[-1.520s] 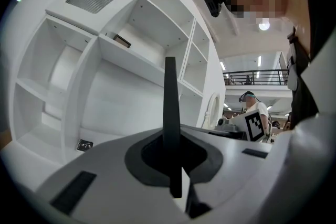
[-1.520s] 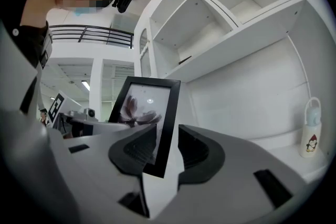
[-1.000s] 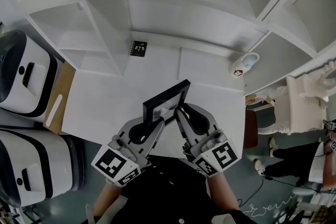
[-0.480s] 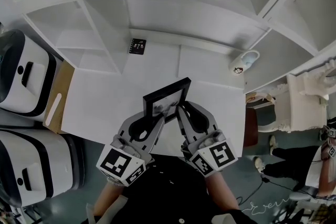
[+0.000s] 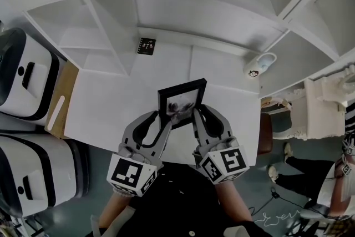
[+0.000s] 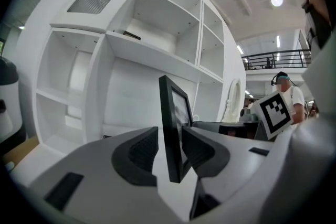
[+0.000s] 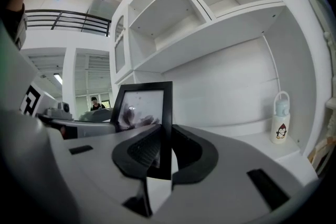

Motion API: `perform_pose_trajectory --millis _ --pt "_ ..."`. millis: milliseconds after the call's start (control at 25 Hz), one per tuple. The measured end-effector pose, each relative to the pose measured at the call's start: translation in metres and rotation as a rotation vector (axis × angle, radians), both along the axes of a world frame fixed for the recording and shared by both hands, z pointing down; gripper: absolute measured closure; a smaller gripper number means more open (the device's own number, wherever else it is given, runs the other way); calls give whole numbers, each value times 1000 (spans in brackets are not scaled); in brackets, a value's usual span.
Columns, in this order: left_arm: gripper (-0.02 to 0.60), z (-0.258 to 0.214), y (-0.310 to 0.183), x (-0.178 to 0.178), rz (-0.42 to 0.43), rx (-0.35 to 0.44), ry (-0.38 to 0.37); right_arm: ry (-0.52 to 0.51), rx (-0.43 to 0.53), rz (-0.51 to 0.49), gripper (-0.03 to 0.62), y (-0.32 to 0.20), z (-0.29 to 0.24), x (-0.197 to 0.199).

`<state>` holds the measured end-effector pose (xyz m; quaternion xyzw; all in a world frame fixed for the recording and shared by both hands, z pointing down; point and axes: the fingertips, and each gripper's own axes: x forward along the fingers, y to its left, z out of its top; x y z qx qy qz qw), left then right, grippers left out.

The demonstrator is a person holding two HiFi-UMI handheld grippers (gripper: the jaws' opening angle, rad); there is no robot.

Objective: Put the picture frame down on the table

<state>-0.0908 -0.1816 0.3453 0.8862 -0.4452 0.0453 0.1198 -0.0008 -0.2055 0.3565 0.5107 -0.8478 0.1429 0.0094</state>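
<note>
left gripper (image 6: 169, 149): jaws released, they have just been opening. The left edge of the picture frame (image 5: 182, 102) sits in the gap and the pads aren't pressing on it.
right gripper (image 7: 167, 150): clenched on the frame's right edge, a black pad on each face, low on that side.
picture frame: black border, pale print with a dark flower-like smudge. It stands near upright, lower centre of the head view, over the table (image 5: 111, 114), glass side toward the person. Can't tell whether its bottom edge touches the tabletop.
grippers in head view: side by side at bottom centre, marker cubes nearest the camera, fingers pointing up the frame to the frame's two lower corners.
table: white top, bare around the frame.
black card (image 5: 146, 46): small, lying flat at the back of the table, upper left of the frame, well apart from it.
bottle (image 5: 259, 66): white with a penguin print, right of centre by the shelf wall.
shelf unit (image 5: 166, 3): white, open compartments, fills the top of the head view.
white machines (image 5: 25, 77): two, black trim, at the left edge.
</note>
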Motion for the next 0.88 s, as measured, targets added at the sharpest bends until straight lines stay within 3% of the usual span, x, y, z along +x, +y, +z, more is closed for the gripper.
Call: perform_pose_trajectory --millis 160,400,600,880 --pt "482 6 -3 -3 -25 -8 -31 25 -15 9 526 -1 7 -1" --pt "489 24 -8 -3 -14 -67 -14 32 -51 16 526 -2 24 0" --pt "492 49 -14 1 24 -140 -4 47 -104 32 526 -4 46 4" --pt "492 91 -22 2 65 -246 -44 63 -201 37 526 -7 89 5"
